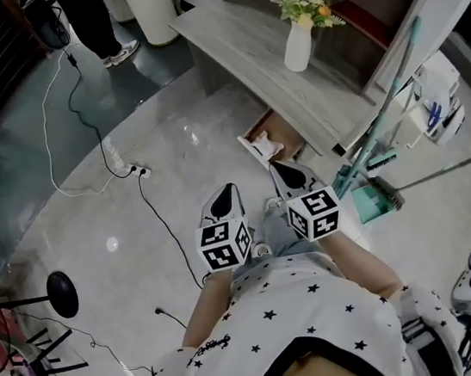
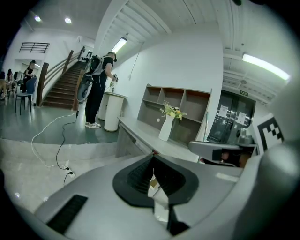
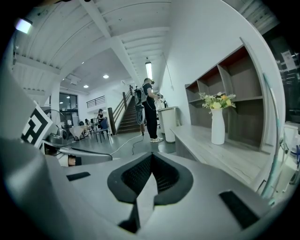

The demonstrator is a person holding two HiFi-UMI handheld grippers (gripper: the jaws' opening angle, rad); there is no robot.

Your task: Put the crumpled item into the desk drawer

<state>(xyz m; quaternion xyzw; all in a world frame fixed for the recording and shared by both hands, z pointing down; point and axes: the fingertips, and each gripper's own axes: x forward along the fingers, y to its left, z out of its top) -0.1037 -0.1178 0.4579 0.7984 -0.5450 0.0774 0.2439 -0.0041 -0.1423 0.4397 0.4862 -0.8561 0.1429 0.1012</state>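
Since the crumpled item (image 1: 262,146) lies inside the open drawer (image 1: 286,138) under the desk (image 1: 250,42), I judge the placing done; shutting the drawer may be all that's left. My left gripper (image 1: 229,192) and right gripper (image 1: 278,171) hang just short of the desk, jaws together, empty.

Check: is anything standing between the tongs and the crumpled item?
Nothing visible. The crumpled item lies in the open drawer; only floor separates it from the left tongs and right tongs, both shut, empty.

The crumpled item (image 1: 262,146) seemingly lies in the drawer (image 1: 288,141) under the desk (image 1: 240,34) (vase (image 1: 297,44) on top).
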